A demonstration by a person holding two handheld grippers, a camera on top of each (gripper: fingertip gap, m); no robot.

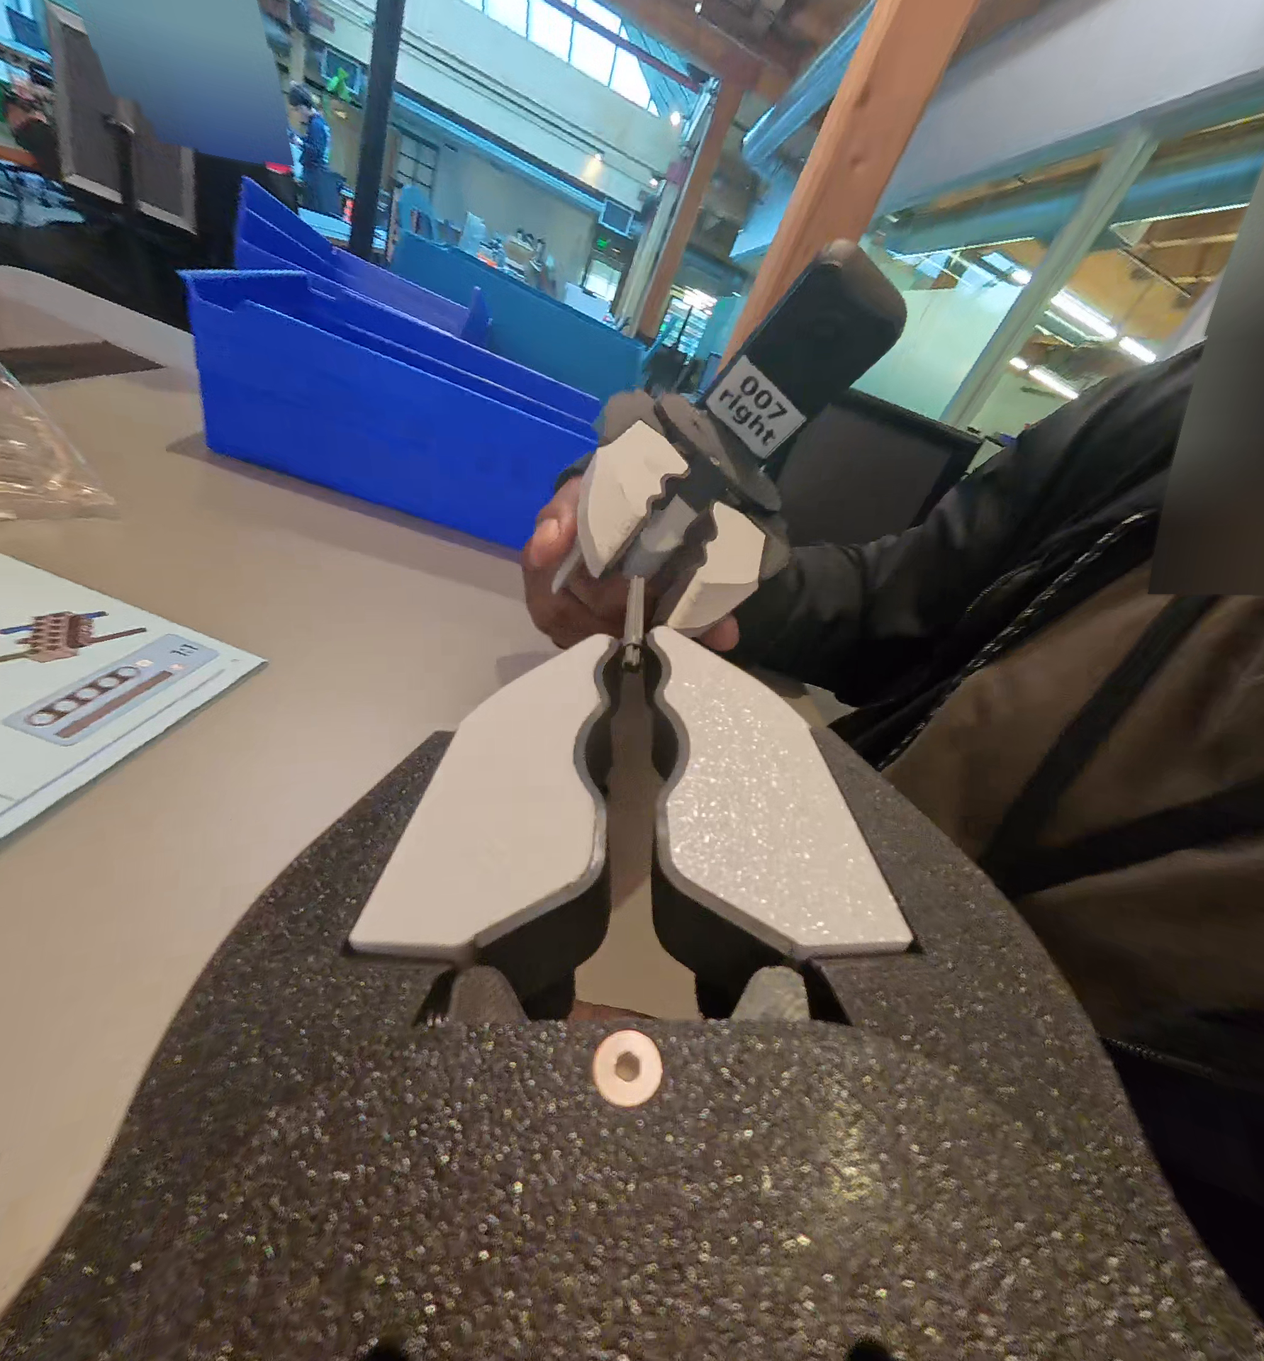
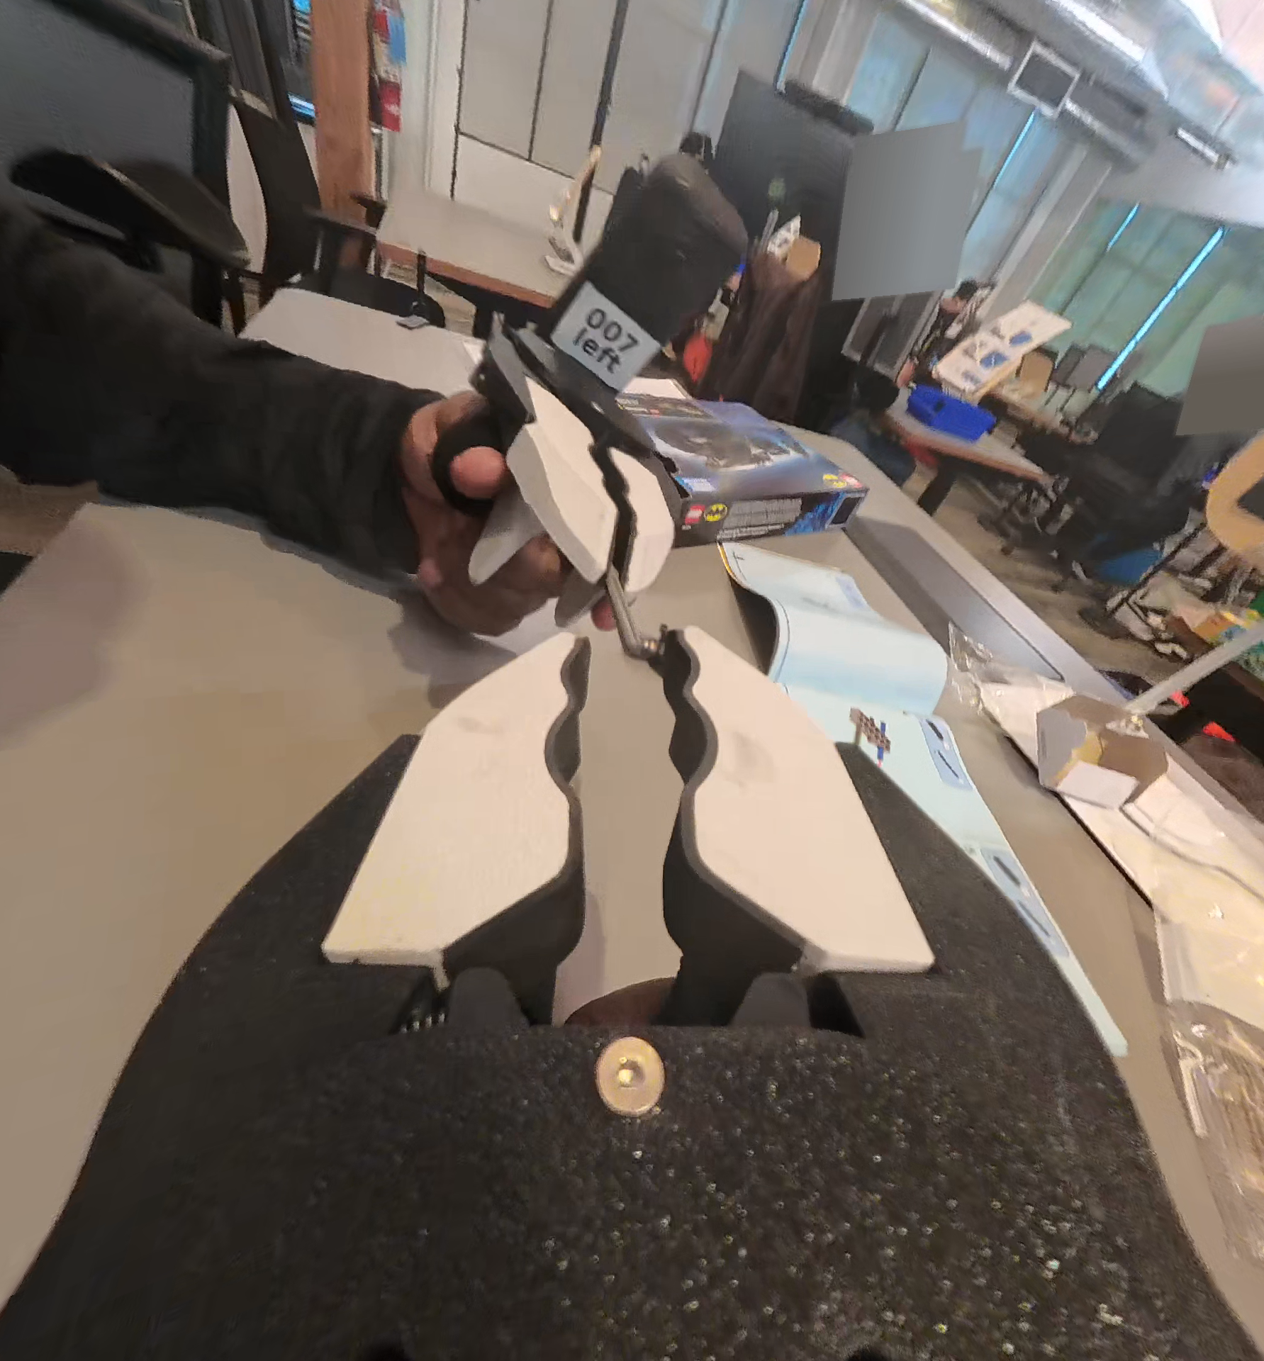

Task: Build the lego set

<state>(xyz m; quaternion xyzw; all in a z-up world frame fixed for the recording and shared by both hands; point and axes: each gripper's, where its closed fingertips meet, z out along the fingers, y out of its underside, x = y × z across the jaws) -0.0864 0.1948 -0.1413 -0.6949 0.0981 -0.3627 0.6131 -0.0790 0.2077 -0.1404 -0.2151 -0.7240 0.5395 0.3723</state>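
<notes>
The left tool (image 1: 632, 652) pinches a thin grey rod (image 2: 618, 600); the right tool (image 2: 625, 652), partly open, touches its end above the tabletop (image 2: 172, 663).

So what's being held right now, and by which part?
The left tool pinches a thin grey rod by one end. The right tool is open and grips nothing; the rod's other end sits by its fingertip.

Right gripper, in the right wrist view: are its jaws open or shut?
Open: the right gripper has its fingertips apart, with the table visible between them.
</notes>
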